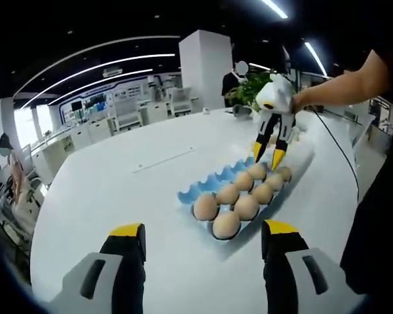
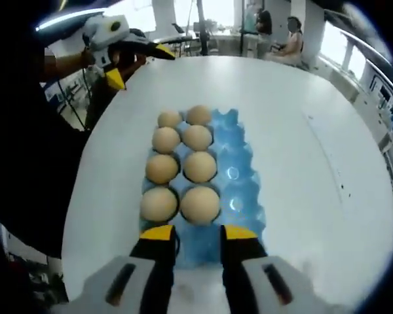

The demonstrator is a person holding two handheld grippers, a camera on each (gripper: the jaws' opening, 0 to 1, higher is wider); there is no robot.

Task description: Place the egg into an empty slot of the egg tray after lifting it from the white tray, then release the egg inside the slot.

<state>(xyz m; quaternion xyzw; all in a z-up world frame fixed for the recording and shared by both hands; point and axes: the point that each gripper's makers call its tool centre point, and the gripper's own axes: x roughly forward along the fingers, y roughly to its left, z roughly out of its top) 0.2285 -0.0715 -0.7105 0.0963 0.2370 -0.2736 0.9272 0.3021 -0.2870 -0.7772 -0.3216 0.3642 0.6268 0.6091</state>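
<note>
- While the left tool (image 1: 203,237) hangs over bare white counter (image 1: 118,196), its jaws stand wide apart, gripping nothing
- Right tool (image 2: 198,234) is parted and empty, yellow tips just over the near edge of the blue egg tray (image 2: 239,176)
- 8 eggs (image 2: 200,204) sit in 2 rows of the tray; its remaining slots are vacant
- A person's hand (image 1: 301,99) holds the right tool

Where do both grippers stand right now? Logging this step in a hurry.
Left gripper: open, holding nothing, short of the blue egg tray.
Right gripper: open, empty, hovering at the tray's near edge.
</note>
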